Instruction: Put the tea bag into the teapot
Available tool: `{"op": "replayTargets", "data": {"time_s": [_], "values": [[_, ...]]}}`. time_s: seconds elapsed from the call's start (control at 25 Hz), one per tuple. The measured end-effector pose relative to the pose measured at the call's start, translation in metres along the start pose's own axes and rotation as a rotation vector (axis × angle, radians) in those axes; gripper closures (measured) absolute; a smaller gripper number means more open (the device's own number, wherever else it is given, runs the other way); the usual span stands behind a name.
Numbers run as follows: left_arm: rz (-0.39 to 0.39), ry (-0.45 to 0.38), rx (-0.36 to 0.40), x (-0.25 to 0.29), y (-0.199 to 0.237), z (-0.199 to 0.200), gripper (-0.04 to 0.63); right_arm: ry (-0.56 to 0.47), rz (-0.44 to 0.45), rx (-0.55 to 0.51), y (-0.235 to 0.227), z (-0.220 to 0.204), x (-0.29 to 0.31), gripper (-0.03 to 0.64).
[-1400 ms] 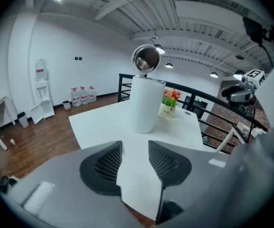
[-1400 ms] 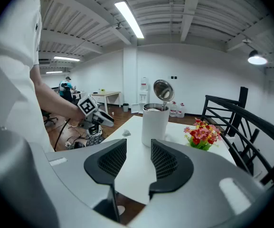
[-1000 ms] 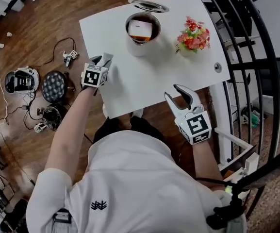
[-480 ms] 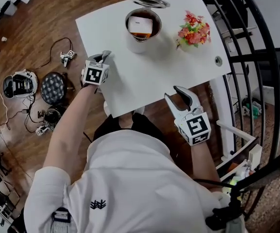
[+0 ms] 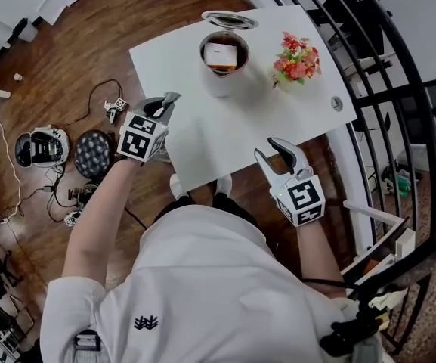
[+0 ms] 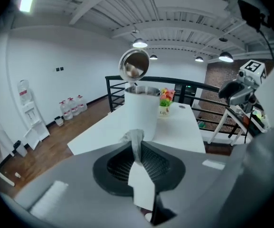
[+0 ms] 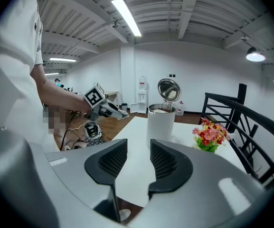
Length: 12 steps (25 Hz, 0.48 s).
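My left gripper [image 5: 165,104] hangs over the left edge of the white table [image 5: 225,131], shut on the tea bag [image 6: 141,184]. The bag is a white paper piece with a grey crinkled end sticking out past the jaws. The white cylindrical teapot [image 5: 219,78] stands at the table's far side with its lid [image 5: 229,20] tipped open. A white and orange packet [image 5: 220,53] lies inside it. In the left gripper view the teapot [image 6: 141,113] is straight ahead. My right gripper [image 5: 274,153] is open and empty at the table's near edge.
A small pot of red and pink flowers [image 5: 297,57] stands right of the teapot, and a small round fitting [image 5: 336,104] sits near the table's right edge. A black railing [image 5: 399,89] runs along the right. Cables and devices [image 5: 89,153] lie on the wooden floor at the left.
The left gripper's jaws, open a second ago at the table's left edge, have closed on the tea bag. The right gripper has hardly moved.
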<state>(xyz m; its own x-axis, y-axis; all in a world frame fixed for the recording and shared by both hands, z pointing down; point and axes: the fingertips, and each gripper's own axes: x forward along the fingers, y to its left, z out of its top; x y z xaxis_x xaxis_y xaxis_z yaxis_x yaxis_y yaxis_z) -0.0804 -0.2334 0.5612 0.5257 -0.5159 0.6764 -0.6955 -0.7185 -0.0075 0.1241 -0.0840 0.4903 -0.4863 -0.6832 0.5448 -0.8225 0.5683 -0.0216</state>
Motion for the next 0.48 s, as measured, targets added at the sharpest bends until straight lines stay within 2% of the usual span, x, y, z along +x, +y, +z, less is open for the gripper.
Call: {"op": "replayTargets", "data": {"time_s": [0.24, 0.48], "values": [[-0.045, -0.059, 0.065, -0.048, -0.014, 0.045, 0.557, -0.01, -0.023, 0.006, 0.003, 0.001, -0.007, 0.474], [-0.067, -0.101, 0.103, -0.056, -0.018, 0.084, 0.557, -0.02, -0.027, 0.008, 0.003, 0.002, -0.01, 0.474]]}}
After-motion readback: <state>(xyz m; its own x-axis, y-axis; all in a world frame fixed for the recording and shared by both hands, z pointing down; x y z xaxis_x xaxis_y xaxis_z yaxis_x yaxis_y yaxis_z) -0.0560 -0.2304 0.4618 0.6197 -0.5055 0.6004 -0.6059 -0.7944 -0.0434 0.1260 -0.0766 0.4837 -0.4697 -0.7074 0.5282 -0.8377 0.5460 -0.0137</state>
